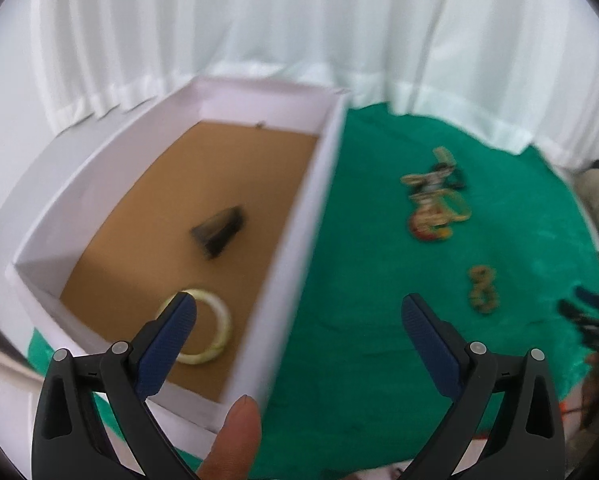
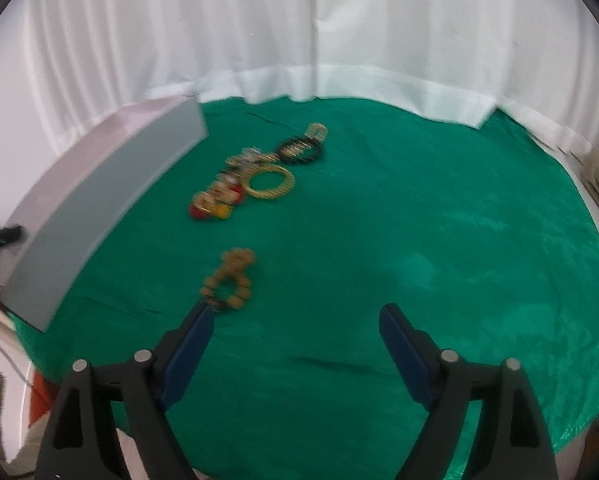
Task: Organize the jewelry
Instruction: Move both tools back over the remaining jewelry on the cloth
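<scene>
Both hand-held grippers hang over a worktop draped in green cloth, jaws spread wide and holding nothing. The left gripper straddles the right-hand wall of the white box, one finger over its brown floor, the other over the cloth; inside lie a pale yellow bangle, just past that finger, and a dark blurred item too smeared to identify. The right gripper hovers beside the brown beaded bracelet, its left finger appearing to sit at the bracelet's near edge, though contact cannot be confirmed. Further back a heap of unsorted jewelry includes a gold mesh bangle, a black beaded bracelet and red and yellow pieces, lying touching or overlapping. The risks from here look plain. The beaded bracelet sits off to the left of the jaws' centre, so closing now would likely nudge or flick it, or pinch the loose cloth and drag the remaining pieces. A grab at the heap could lift tangled neighbours along with the chosen piece. The left gripper, so near the box wall, could knock or shift the box if it swings sideways. Both views are blurred, suggesting movement fast enough to spoil a fine grasp.
</scene>
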